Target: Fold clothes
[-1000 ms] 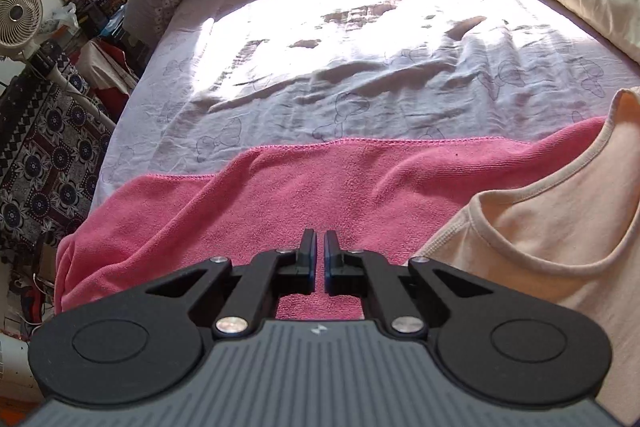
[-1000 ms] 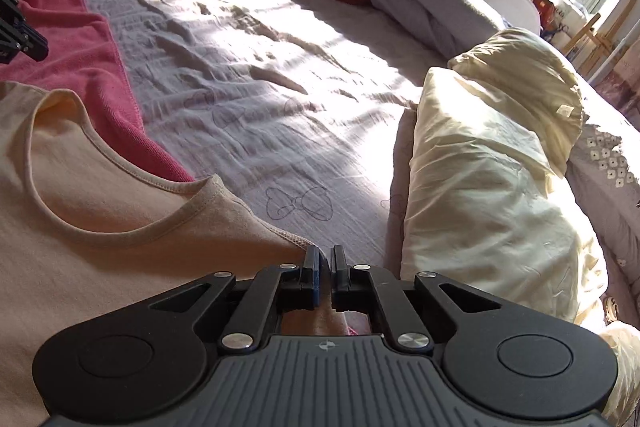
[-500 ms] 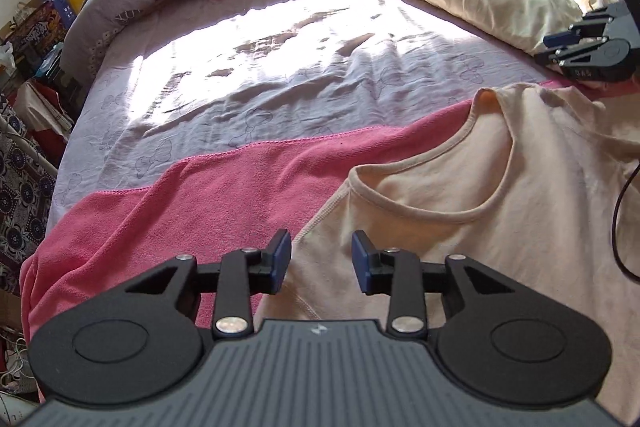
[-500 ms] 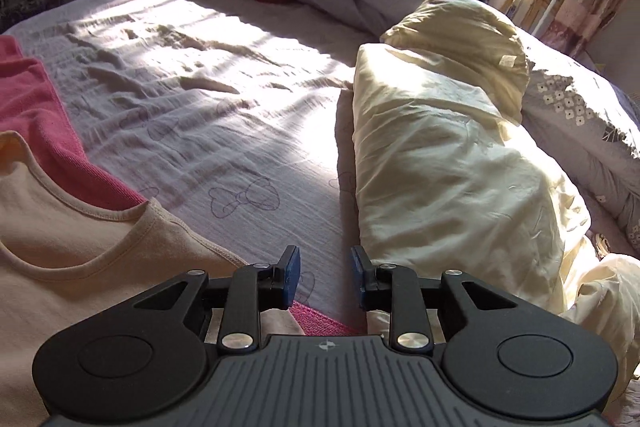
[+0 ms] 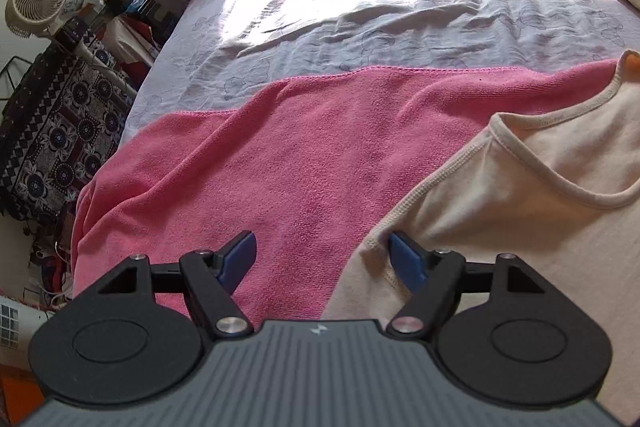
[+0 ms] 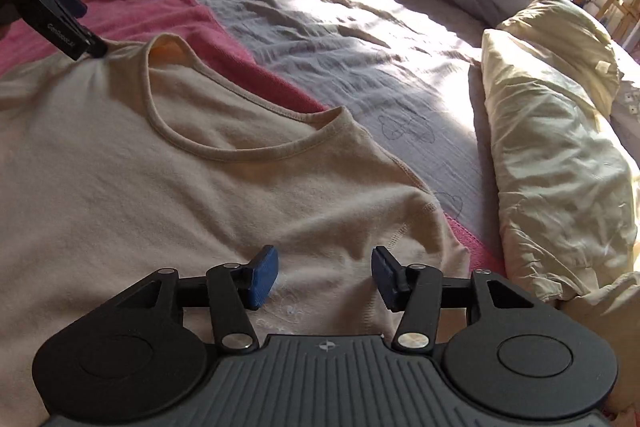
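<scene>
On the sunlit bed [image 6: 360, 39] the cream shirt [image 6: 160, 195] lies flat over a pink towel [image 5: 280, 167]; both the left hand-held gripper [image 5: 322, 259] and the right hand-held gripper [image 6: 325, 277] have just been spread, nothing pinched — towel pile could be caught along with the shoulder seam.

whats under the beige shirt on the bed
A pink towel lies under the beige shirt, showing past its collar and shoulders. How far the towel runs beneath is covered; the lilac sheet lies beyond it.
</scene>
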Motion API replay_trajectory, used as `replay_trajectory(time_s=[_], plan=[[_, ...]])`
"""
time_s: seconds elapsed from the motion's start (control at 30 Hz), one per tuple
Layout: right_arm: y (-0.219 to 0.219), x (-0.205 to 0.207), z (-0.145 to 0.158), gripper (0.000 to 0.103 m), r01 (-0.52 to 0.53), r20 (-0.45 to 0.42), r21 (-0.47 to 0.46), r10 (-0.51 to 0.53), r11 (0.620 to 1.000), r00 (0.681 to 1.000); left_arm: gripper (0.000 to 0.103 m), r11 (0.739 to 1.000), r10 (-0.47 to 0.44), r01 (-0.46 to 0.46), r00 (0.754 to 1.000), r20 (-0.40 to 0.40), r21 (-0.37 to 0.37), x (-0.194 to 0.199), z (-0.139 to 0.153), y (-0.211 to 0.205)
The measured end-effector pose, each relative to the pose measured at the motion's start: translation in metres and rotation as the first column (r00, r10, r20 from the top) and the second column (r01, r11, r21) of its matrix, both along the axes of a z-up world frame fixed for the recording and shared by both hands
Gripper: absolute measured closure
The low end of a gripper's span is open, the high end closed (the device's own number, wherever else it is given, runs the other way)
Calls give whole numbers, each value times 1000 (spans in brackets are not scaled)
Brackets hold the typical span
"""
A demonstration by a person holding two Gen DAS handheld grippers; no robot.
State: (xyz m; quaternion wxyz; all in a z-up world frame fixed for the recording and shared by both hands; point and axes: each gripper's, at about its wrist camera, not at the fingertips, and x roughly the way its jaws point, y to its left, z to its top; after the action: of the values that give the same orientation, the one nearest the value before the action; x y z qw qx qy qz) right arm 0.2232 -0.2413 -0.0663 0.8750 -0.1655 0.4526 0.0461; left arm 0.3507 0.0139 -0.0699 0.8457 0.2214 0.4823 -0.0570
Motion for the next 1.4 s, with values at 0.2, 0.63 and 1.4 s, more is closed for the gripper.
replay_trajectory(time_s=[0.2, 0.63, 1.4], plan=[[-22, -65, 38, 52, 98, -1, 9, -98, 995, 995, 33, 983, 177, -176, 984, 29, -51, -15, 39, 49], [30, -246, 15, 36, 112, -292, -40, -119, 993, 949, 31, 899, 438, -437, 899, 20, -37, -136, 95, 169], [480, -138, 27, 40, -742, 37, -214, 764, 635, 644, 31, 846, 506, -523, 849, -154, -102, -216, 76, 377]])
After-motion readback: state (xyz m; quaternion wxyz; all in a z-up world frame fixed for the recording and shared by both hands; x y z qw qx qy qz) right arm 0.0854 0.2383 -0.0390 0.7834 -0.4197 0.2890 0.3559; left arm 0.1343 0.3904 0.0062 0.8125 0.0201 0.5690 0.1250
